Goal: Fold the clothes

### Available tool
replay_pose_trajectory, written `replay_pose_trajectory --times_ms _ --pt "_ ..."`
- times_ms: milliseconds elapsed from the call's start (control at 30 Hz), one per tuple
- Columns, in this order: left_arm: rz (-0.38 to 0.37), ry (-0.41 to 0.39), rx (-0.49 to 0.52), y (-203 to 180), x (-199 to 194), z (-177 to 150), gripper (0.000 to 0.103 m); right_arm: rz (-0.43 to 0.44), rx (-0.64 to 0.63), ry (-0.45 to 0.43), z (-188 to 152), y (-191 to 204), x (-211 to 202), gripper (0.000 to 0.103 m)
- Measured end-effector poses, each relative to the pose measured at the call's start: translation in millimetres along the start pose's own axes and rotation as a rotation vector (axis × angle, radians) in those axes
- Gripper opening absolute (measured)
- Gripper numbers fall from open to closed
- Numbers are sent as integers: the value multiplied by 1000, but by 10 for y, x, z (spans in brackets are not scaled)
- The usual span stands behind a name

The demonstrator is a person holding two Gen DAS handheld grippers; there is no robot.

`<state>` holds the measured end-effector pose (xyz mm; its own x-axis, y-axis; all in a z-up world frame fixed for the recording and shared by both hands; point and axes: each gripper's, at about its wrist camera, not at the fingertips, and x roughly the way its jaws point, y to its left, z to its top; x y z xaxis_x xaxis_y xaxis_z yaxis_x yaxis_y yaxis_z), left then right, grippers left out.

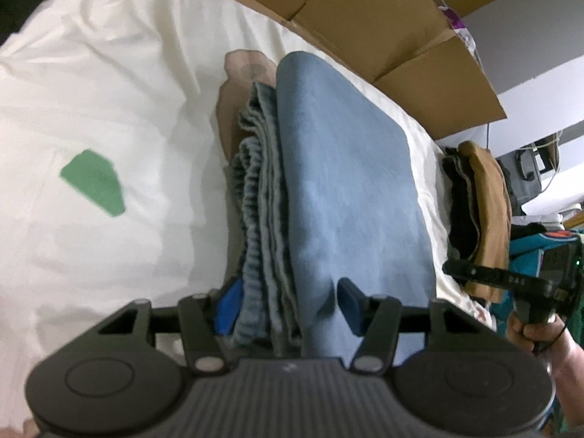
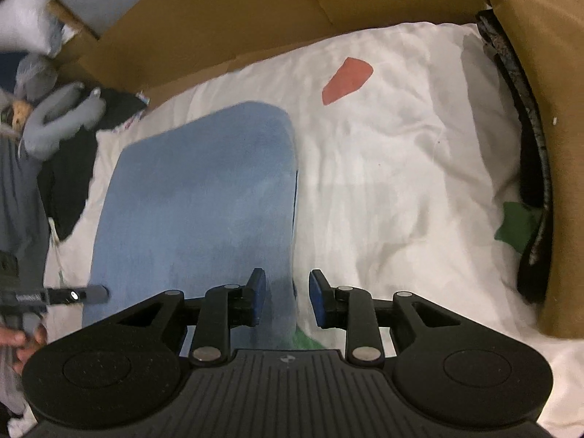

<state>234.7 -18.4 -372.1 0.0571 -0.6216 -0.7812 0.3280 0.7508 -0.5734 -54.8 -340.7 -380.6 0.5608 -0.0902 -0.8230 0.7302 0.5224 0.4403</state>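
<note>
A folded blue garment (image 1: 346,189) lies in a thick stack on the white sheet (image 1: 109,73). My left gripper (image 1: 288,304) grips the stack's near edge: one blue pad presses into the smooth top layer, the other sits against the ribbed layers on the far side. In the right wrist view the same garment (image 2: 197,197) lies flat. Its right edge runs between the jaws of my right gripper (image 2: 287,294), which stand apart without pressing the cloth. The left gripper (image 2: 93,294) shows at the garment's left edge, held by a hand (image 2: 22,339).
Brown cardboard walls (image 2: 219,18) line the far side of the bed. A stack of dark and tan folded clothes (image 2: 529,127) sits to the right. A grey plush toy (image 2: 54,120) lies far left. The sheet bears green (image 1: 93,182) and red (image 2: 348,80) patches.
</note>
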Motion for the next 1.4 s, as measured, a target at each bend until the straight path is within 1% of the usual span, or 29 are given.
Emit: replay_pose_trajectory --times_ms 100,200,333,400,467,500,600,633,767,967,1067,1200,1333,1400 --pt "-18 26 -16 16 -59 -69 60 -1 -29 28 -100 43 -38 28" --pt "-52 72 -28 12 -47 -186 61 6 -47 58 -215 75 -42 28" --pt "-101 100 -27 13 73 -270 62 8 -59 89 -324 125 -6 28" --pt "-138 109 -38 29 163 -285 61 8 -68 95 -369 162 13 28" --pt "-173 129 -50 41 256 -303 53 8 -76 101 -415 199 31 27" --pt "-181 138 -51 39 280 -308 38 7 -80 102 -428 218 35 27" --pt "-191 149 -40 19 288 -301 26 4 -89 98 -440 273 29 27" --pt "-195 150 -32 8 277 -297 23 1 -93 95 -432 289 21 27" --pt "-184 136 -8 -35 198 -268 21 -16 -135 46 -332 321 -74 27" --pt "-174 137 4 3 127 -209 20 40 -153 -9 -224 350 -85 27" --pt "-167 139 2 15 148 -214 20 56 -187 4 -276 382 50 27" --pt "-162 136 -7 30 172 -241 20 38 -222 34 -446 390 219 27" --pt "-155 132 -7 34 157 -244 20 41 -233 40 -583 415 226 27" --pt "-148 132 1 25 144 -240 20 53 -258 60 -634 461 222 27"
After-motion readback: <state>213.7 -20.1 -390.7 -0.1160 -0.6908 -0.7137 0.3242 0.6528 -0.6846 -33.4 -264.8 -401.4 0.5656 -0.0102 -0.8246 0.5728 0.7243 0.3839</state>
